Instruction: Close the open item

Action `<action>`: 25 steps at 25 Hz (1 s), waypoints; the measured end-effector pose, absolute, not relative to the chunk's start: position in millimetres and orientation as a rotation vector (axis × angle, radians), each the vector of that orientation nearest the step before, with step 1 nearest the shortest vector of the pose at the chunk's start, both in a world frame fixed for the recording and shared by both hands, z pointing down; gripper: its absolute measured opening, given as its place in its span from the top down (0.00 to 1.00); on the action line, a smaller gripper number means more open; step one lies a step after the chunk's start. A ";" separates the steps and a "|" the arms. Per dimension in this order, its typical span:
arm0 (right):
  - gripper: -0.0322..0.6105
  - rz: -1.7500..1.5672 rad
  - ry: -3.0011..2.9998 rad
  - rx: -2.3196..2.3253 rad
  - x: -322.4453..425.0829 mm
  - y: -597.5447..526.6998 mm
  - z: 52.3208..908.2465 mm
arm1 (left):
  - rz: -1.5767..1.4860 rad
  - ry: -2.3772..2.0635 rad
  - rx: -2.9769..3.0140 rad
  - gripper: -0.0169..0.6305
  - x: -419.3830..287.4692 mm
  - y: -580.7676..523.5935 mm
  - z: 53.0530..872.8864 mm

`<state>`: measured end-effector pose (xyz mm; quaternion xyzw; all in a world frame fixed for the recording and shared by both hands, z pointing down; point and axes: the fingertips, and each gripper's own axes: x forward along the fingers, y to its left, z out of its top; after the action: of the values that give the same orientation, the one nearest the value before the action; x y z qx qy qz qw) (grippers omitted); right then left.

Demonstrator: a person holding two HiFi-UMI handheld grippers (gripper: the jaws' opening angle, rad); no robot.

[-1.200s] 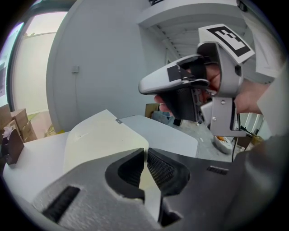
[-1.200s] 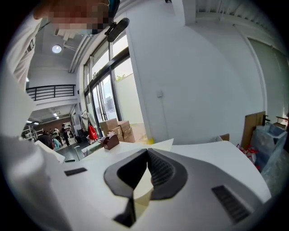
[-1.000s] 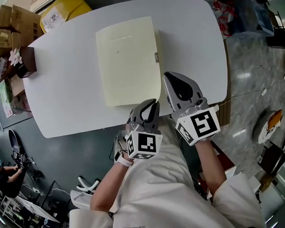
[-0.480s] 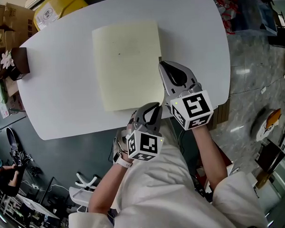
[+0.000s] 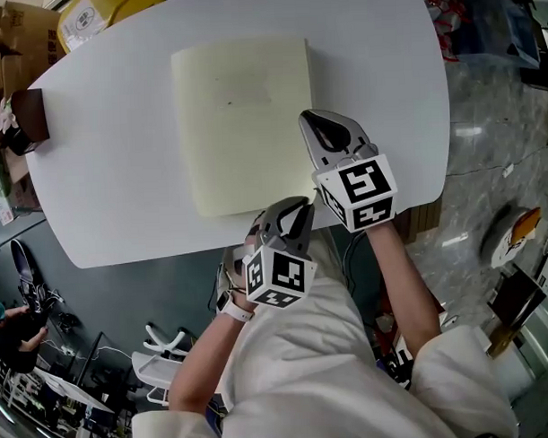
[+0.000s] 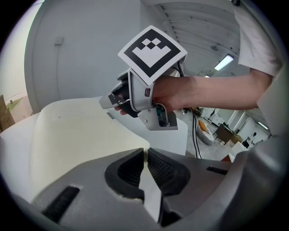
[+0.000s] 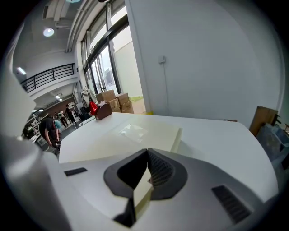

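Note:
A flat cream box [image 5: 239,120] lies shut on the white table [image 5: 120,174]. My right gripper [image 5: 321,122] is shut and rests over the box's right edge, about halfway along it. In the right gripper view its jaws [image 7: 148,163] meet, with the cream box [image 7: 131,135] just below and ahead. My left gripper [image 5: 293,208] is shut with nothing in it and hovers at the box's near right corner. The left gripper view shows its closed jaws [image 6: 145,155] pointing at that corner of the box [image 6: 76,131], and the right gripper [image 6: 107,102] beyond.
A brown box with a flower [image 5: 21,119] stands at the table's left end. Cardboard boxes [image 5: 12,34] and a yellow package [image 5: 92,18] lie off the table at the far left. The table's near edge [image 5: 167,249] runs just under my left gripper.
My right gripper has moved forward along the box's right edge, from the near corner to about halfway. The left gripper has hardly moved.

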<state>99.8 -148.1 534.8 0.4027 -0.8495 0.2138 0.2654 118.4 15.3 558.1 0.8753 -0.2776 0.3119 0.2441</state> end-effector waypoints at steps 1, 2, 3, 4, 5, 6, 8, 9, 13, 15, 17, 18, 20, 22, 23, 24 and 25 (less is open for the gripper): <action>0.93 0.578 -2.288 1.078 99.5 -148.3 538.4 | 0.853 -0.754 2.390 0.93 118.9 15.3 559.0; 0.93 0.579 -2.281 1.069 99.3 -148.5 541.6 | 0.854 -0.750 2.389 0.93 119.6 15.2 559.8; 0.93 0.581 -2.275 1.060 99.1 -148.5 544.5 | 0.854 -0.745 2.387 0.93 120.2 15.2 560.5; 0.93 0.585 -2.268 1.051 99.1 -148.6 547.3 | 0.854 -0.740 2.386 0.93 120.8 15.1 561.2; 0.93 0.589 -2.261 1.044 99.3 -148.8 550.2 | 0.853 -0.735 2.384 0.93 121.4 14.7 561.9; 0.93 0.593 -2.253 1.037 99.8 -149.0 553.0 | 0.853 -0.730 2.381 0.93 122.0 14.3 562.6; 0.93 0.601 -2.235 1.021 101.8 -148.4 558.2 | 0.849 -0.718 2.374 0.93 123.5 14.1 563.2; 0.93 0.604 -2.227 1.011 102.7 -147.6 560.8 | 0.846 -0.712 2.372 0.93 124.1 14.2 563.4; 0.93 0.600 -2.210 0.997 102.4 -145.5 567.1 | 0.837 -0.698 2.363 0.93 124.5 14.1 564.2; 0.93 0.602 -2.195 0.993 102.1 -144.8 568.6 | 0.842 -0.691 2.359 0.93 125.4 14.5 564.9; 0.93 0.607 -2.177 0.984 101.5 -144.5 570.0 | 0.840 -0.685 2.353 0.91 126.7 15.2 565.9; 0.93 0.605 -2.170 0.978 101.1 -144.5 570.7 | 0.833 -0.683 2.347 0.89 127.0 15.9 566.4; 0.93 0.597 -2.163 0.972 99.5 -144.1 570.5 | 0.818 -0.683 2.339 0.87 127.2 17.6 566.5; 0.93 0.589 -2.162 0.972 98.1 -143.6 569.1 | 0.806 -0.697 2.333 0.84 127.6 18.3 565.9; 0.93 0.587 -2.162 0.973 98.3 -143.5 568.7 | 0.796 -0.711 2.325 0.88 127.2 17.5 565.6; 0.93 0.586 -2.161 0.973 98.8 -143.5 568.9 | 0.787 -0.724 2.316 0.88 125.9 15.8 565.4; 0.93 0.585 -2.161 0.973 99.5 -143.8 569.9 | 0.778 -0.737 2.309 0.88 123.8 13.1 565.1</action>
<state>99.5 -143.8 569.9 0.3744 -0.8315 0.2251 0.3432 123.8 13.1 565.1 0.8671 -0.2769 0.2921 0.2937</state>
